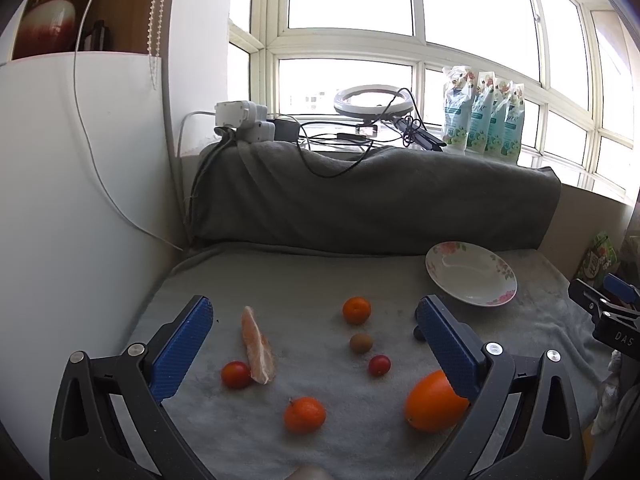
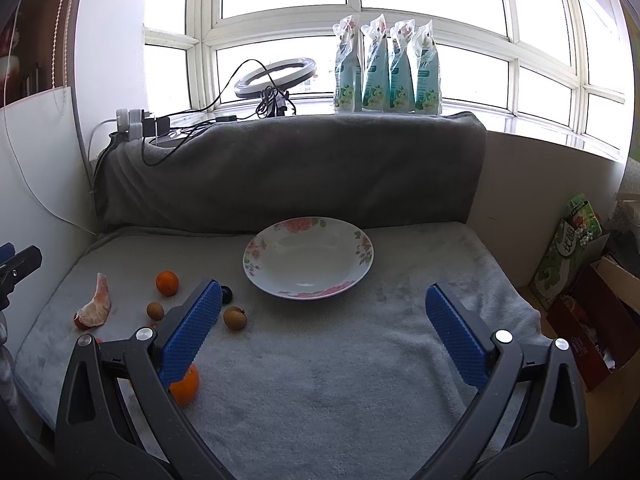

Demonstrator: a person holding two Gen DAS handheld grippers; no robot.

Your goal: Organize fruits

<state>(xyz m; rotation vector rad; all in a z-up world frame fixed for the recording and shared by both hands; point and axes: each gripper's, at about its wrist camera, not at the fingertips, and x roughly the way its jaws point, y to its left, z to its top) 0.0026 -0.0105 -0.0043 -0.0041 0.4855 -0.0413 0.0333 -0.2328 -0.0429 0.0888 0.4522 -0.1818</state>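
Floral plate (image 2: 308, 258) empty on grey towel; oranges (image 1: 305, 414), tomatoes (image 1: 236, 374), citrus segment (image 1: 258, 345) scattered left.

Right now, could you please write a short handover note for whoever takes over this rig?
Left gripper: open, holding nothing, above the fruit.
Right gripper: open, holding nothing, facing the plate.
Fruit, all loose on the grey cloth, left of the plate: large orange, two mandarins, peeled segment, two cherry tomatoes, two small brown fruits, one small dark fruit.
Done: nothing; the plate holds no fruit.
Left: presumably move every fruit onto the plate.
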